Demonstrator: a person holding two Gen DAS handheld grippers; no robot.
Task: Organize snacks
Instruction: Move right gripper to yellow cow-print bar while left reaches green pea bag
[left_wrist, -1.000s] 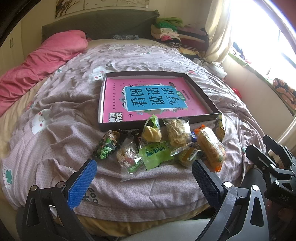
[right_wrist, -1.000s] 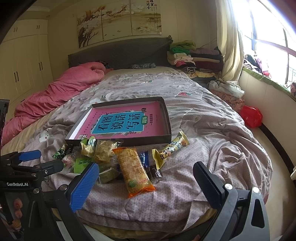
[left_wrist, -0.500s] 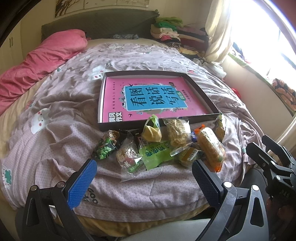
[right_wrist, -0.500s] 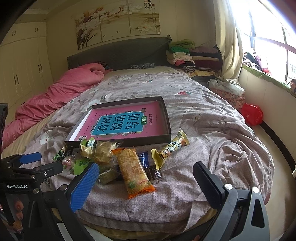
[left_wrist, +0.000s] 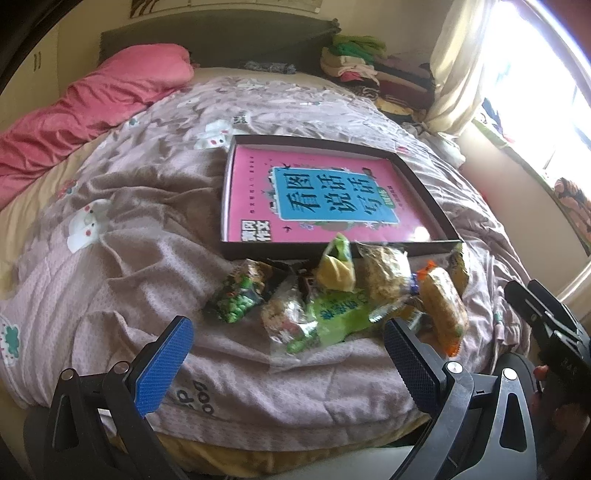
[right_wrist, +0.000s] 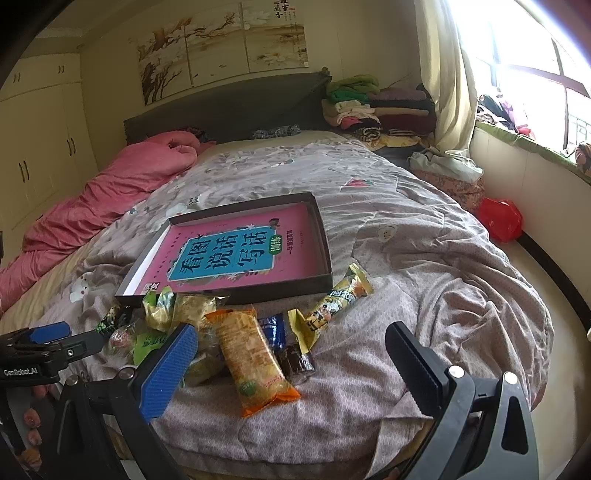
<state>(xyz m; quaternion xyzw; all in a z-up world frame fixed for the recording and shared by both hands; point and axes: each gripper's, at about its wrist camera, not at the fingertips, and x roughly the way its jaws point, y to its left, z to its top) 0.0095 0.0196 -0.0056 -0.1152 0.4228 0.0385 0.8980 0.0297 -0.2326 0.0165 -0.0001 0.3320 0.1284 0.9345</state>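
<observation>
Pink book in the dark tray: blue panel is showing large characters 看图说话写话, green tag 训练. Left gripper body, near left, is bearing "GenRobot.AI". Snack wrappers' print unreadable.

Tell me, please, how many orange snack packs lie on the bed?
1: the orange pack lies at the front of the snack pile, below the tray's near wall and right of the green packets. Others may be hidden under the pile.
</observation>
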